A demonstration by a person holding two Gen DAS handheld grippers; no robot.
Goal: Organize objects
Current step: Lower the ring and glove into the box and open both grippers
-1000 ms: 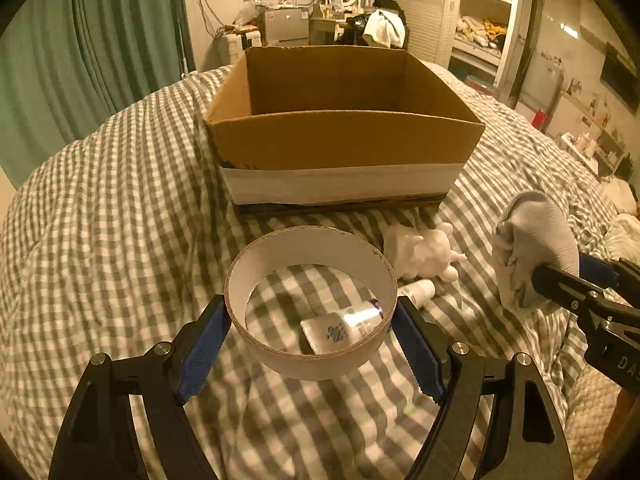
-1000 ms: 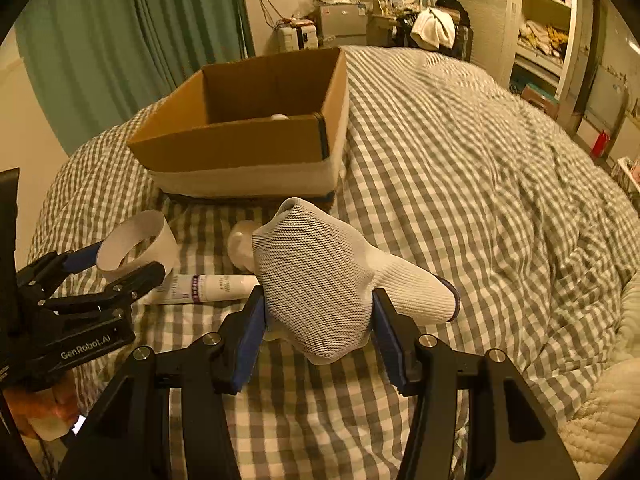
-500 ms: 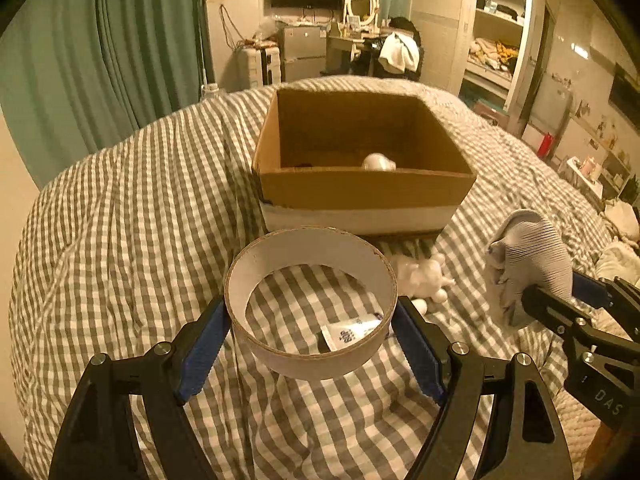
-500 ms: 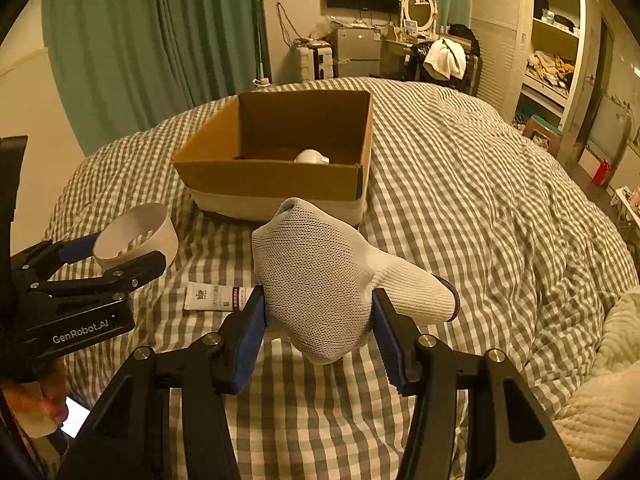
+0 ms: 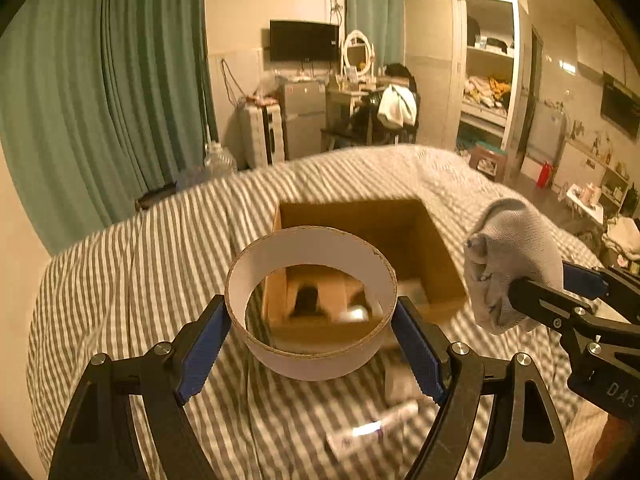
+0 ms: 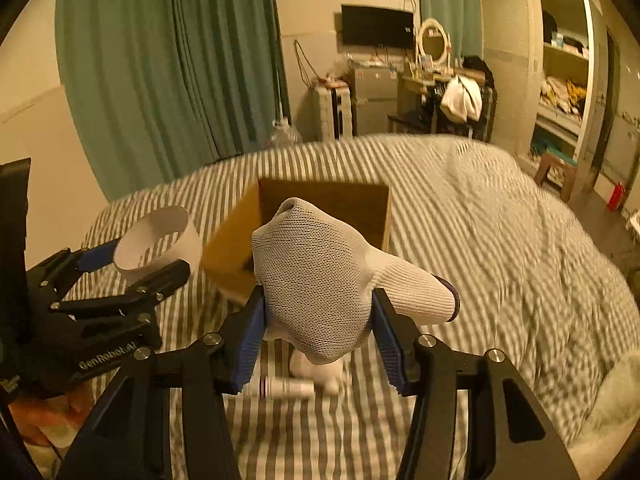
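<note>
Left claw (image 5: 311, 334): closed across the outside of a white cardboard ring (image 5: 311, 304), held up in the air above the near wall of the cardboard box (image 5: 436, 248).
Right claw (image 6: 318, 330): clamped on a bunched white knit glove (image 6: 320, 280), held up near the box (image 6: 224, 260).
Ring handling: judged light and thin-walled, so it likely buckles under a hard squeeze; gentle pressure across its width suits it.
Glove handling: soft and limp, safe to pinch anywhere; its cuff dangles right.
Left on the bed (image 6: 500, 248): a white tube (image 6: 284, 389) and a small white figurine (image 6: 316, 366), both blurred, near the box.
</note>
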